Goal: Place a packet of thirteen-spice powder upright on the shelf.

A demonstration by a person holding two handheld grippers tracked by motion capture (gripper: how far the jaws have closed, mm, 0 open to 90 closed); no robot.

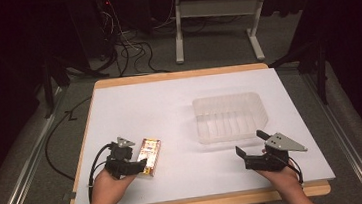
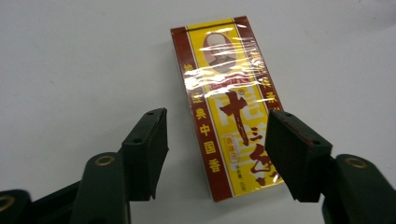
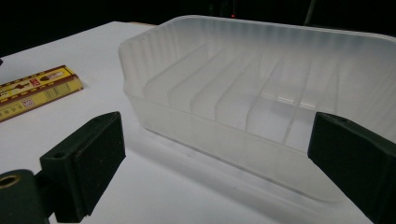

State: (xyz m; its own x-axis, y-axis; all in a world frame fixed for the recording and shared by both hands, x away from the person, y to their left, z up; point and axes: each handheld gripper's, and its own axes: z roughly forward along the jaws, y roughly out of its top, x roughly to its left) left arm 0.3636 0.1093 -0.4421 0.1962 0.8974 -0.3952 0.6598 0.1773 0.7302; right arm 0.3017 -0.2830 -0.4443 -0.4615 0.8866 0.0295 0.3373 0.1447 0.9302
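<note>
A flat yellow and red box (image 1: 151,155) wrapped in clear film lies on the white table top at the front left. My left gripper (image 1: 140,165) is open over its near end; in the left gripper view the box (image 2: 229,102) lies between and just beyond the two jaws, the right jaw overlapping its edge. A clear ribbed plastic tray (image 1: 229,117) stands right of centre. My right gripper (image 1: 251,148) is open just in front of the tray, and in the right gripper view the tray's near wall (image 3: 224,135) spans the gap between the jaws. The box (image 3: 37,91) lies off to the left there.
The white sheet (image 1: 169,108) covers a wooden table with its edge showing at the front. Behind the table, cables (image 1: 129,51) lie on the grey floor near the legs of a white stand (image 1: 179,37). Dark surroundings on both sides.
</note>
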